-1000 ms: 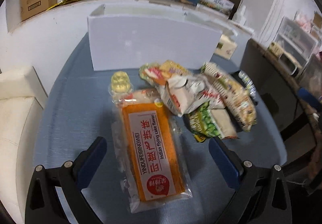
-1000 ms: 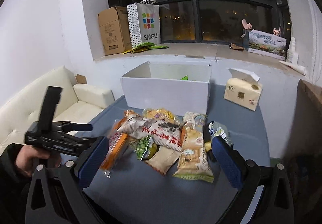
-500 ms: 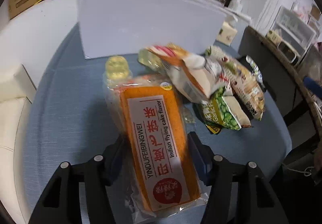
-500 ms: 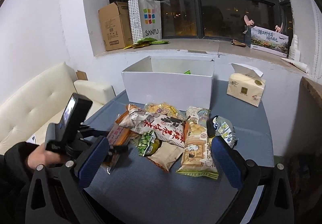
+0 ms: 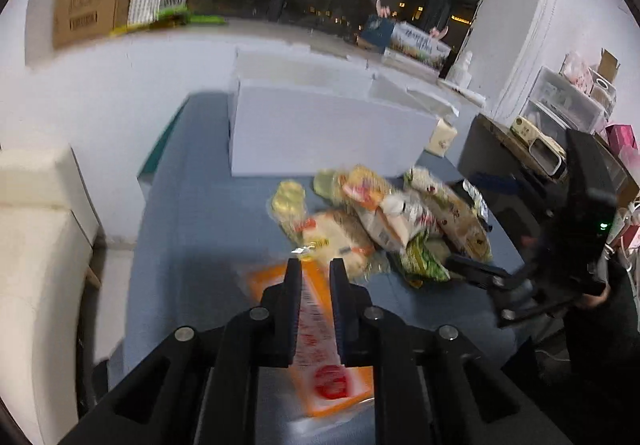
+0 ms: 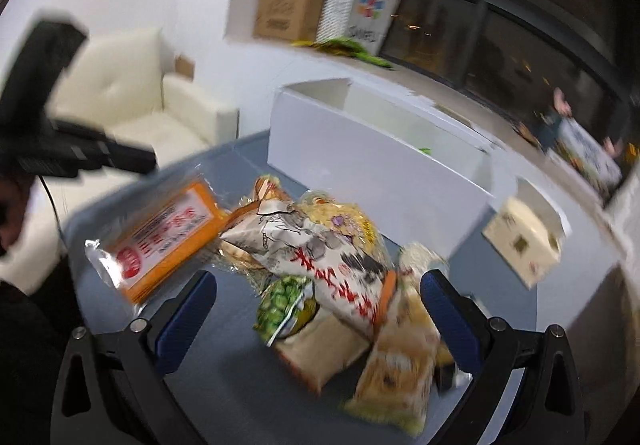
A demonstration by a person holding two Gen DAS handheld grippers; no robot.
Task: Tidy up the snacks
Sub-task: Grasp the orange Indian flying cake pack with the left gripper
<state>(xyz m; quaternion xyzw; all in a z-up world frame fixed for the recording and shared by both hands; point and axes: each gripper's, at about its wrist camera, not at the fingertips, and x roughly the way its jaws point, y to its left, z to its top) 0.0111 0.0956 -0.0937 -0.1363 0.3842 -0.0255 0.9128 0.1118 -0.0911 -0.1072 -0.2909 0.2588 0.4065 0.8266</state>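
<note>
The left claw (image 5: 314, 277) pinches the orange cake packet (image 6: 160, 241), raised beside the snack pile (image 6: 332, 277). The right claw (image 6: 316, 309), spread wide, hovers over that pile. Beyond both, the white box (image 6: 360, 149) awaits; sorting looks barely begun.

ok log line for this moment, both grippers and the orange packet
left gripper: shut on flat orange cake packet | right gripper: open over snack pile, holding nothing | white open box: behind pile
</note>
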